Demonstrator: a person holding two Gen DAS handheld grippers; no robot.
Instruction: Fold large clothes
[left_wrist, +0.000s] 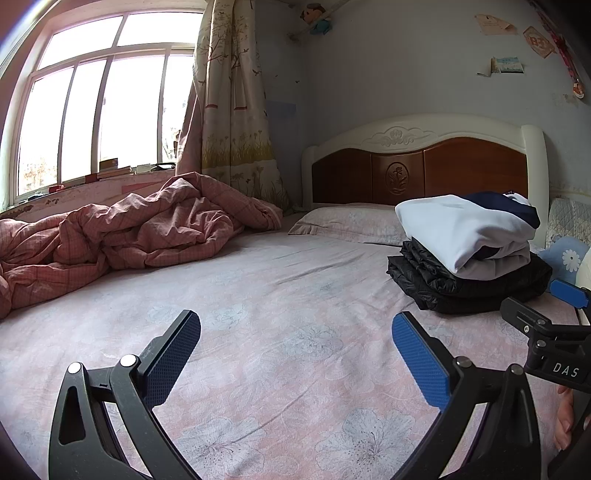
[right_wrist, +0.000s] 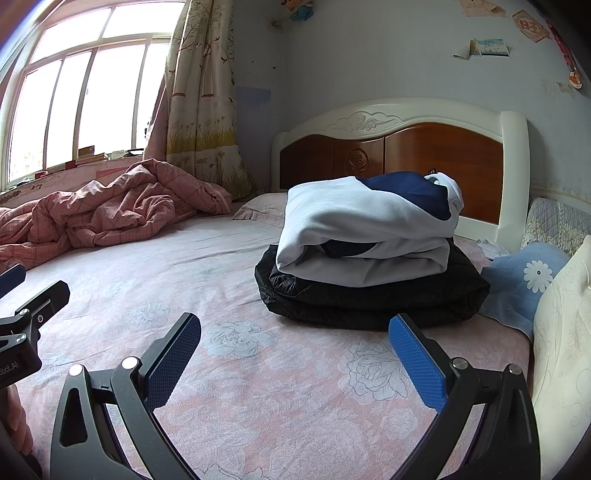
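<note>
A folded white and navy garment lies on top of a folded black quilted jacket, stacked on the pink floral bed sheet near the headboard. The same stack, with the white garment on the black jacket, shows at the right of the left wrist view. My left gripper is open and empty above the bare sheet. My right gripper is open and empty, just in front of the stack. The right gripper also shows at the right edge of the left wrist view.
A crumpled pink checked quilt lies at the far left by the window. A pillow rests against the wooden headboard. A blue flowered cushion and a cream pillow sit at the right edge.
</note>
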